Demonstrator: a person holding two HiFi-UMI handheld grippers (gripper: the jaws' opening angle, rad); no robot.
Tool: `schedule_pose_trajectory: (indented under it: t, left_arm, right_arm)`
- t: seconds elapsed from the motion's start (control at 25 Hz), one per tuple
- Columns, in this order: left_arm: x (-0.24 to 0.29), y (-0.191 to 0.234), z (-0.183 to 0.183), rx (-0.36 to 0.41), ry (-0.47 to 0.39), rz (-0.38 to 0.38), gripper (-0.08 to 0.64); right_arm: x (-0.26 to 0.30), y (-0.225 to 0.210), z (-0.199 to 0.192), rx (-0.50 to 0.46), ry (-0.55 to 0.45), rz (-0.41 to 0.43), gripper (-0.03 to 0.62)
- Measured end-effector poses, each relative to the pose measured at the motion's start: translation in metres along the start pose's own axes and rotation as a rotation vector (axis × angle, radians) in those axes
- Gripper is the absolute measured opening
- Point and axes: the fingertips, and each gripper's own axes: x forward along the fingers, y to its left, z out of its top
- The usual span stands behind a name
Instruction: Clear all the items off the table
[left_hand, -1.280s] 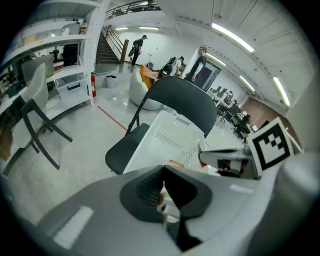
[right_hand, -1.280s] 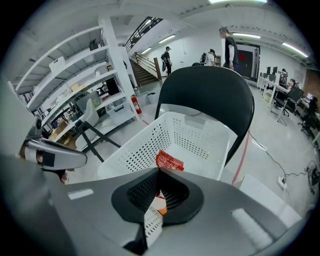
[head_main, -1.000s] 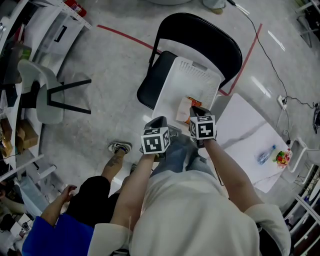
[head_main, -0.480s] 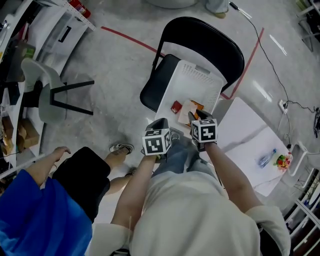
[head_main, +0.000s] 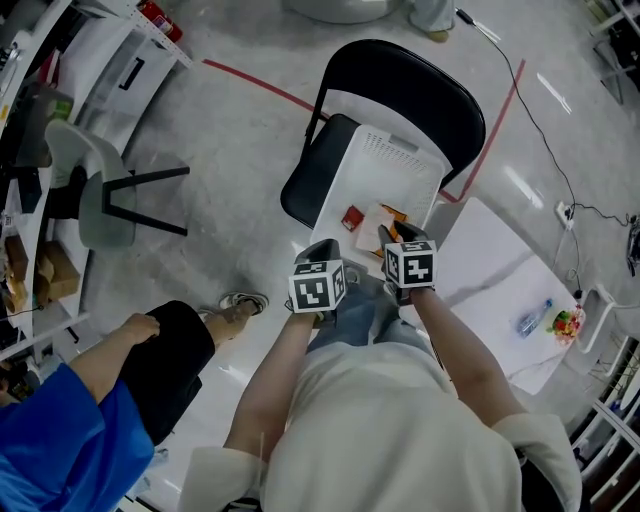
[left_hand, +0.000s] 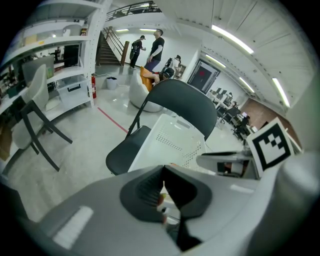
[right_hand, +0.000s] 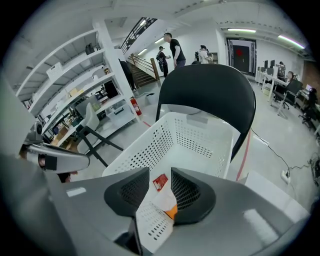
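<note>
A white perforated basket (head_main: 400, 150) (right_hand: 195, 137) (left_hand: 172, 142) stands on a black folding chair (head_main: 400, 75). A small red packet (head_main: 352, 217) (right_hand: 160, 182) and a white-and-orange packet (head_main: 384, 220) (right_hand: 161, 202) lie on its bottom. My right gripper (head_main: 392, 236) (right_hand: 159, 181) hangs over the basket's near end. Its jaws have just been opening and now stand apart with nothing between them. My left gripper (head_main: 320, 247) (left_hand: 162, 172) sits beside it on the left, its pads meeting at the tips and holding nothing.
A white table (head_main: 490, 265) stands to the right, with a plastic bottle (head_main: 531, 311) and a small colourful item (head_main: 566, 317) near its far corner. A person in blue (head_main: 70, 445) crouches at lower left. A grey chair (head_main: 90, 190) and shelves stand on the left.
The red packet, absent from the basket a second ago, now lies on its bottom. Both grippers have kept their places. The person in blue has shifted at lower left.
</note>
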Motion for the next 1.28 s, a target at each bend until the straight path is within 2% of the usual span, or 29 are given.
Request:
schedule_pose_trajectory:
  t: [0.48,0.88,1.04,1.28]
  left_arm:
    - [-0.002,-0.007,0.002,0.016,-0.006,-0.023,0.008]
    - [-0.003,-0.029,0.000,0.108,0.010,-0.069,0.009]
    - [-0.002,-0.047,-0.005,0.165,0.026,-0.101,0.009]
    - [-0.001,-0.085,-0.017,0.248,0.035,-0.145,0.009]
  right_arm:
    - [-0.012,-0.005,-0.002,0.021,-0.019,-0.028,0.133]
    - [-0.042,-0.016,-0.009,0.105,-0.082,-0.076,0.124]
    - [-0.062,-0.024,-0.021,0.158,-0.110,-0.094,0.101]
    - [-0.100,-0.043,-0.052,0.219,-0.149,-0.145,0.019]
